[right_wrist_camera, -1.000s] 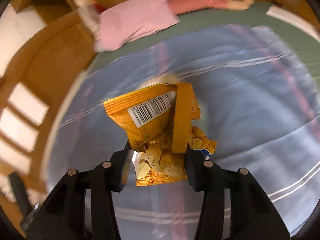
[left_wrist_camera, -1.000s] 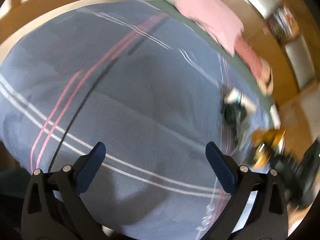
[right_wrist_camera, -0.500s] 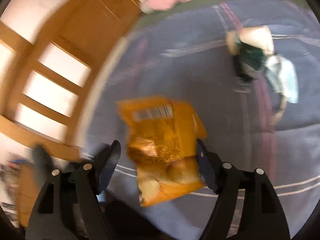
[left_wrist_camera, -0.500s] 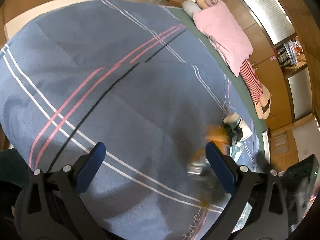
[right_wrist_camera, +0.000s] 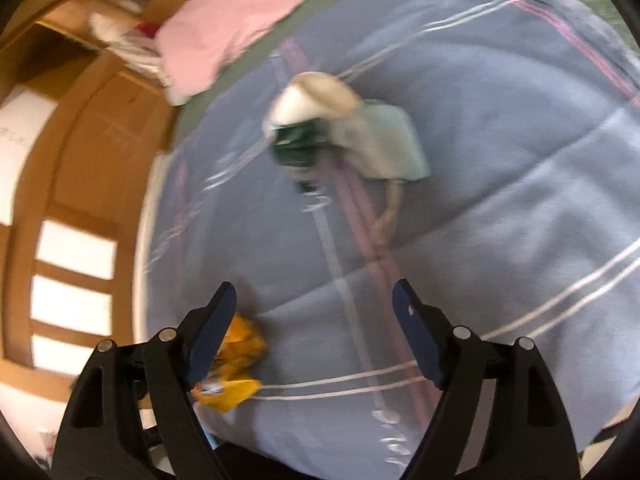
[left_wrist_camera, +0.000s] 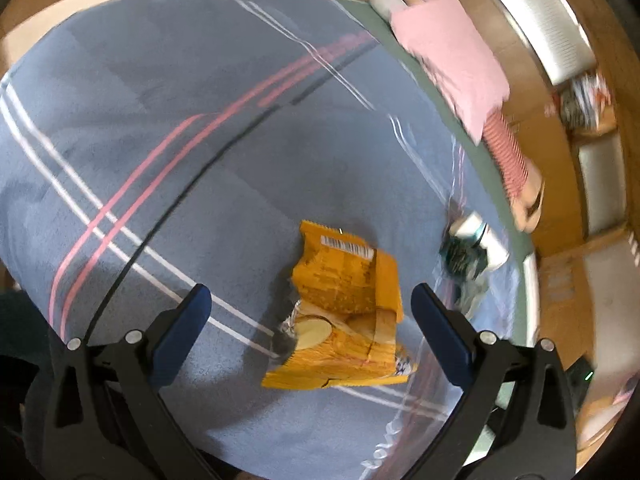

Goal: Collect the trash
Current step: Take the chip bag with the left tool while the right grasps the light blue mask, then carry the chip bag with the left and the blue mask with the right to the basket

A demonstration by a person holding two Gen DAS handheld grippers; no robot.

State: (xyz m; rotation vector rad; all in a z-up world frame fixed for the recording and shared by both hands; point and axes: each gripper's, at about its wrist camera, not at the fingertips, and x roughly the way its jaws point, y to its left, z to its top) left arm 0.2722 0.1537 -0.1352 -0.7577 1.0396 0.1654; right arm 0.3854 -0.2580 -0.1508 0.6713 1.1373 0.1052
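Note:
An orange snack wrapper with a barcode lies crumpled on the blue striped blanket, between and just beyond the fingers of my open, empty left gripper. It also shows in the right wrist view, by my left finger. My right gripper is open and empty above the blanket. A pile of white, dark green and pale green trash lies farther ahead of it; the same pile shows in the left wrist view, to the right of the wrapper.
A pink pillow and a red-striped doll lie on the green sheet at the bed's far side. Wooden walls and cabinets stand behind. The pillow also shows in the right wrist view. Bright window panes are at the left.
My right gripper opened and let go of the orange wrapper, which dropped onto the blanket in front of the left gripper. The right gripper then swung toward the white and green pile.

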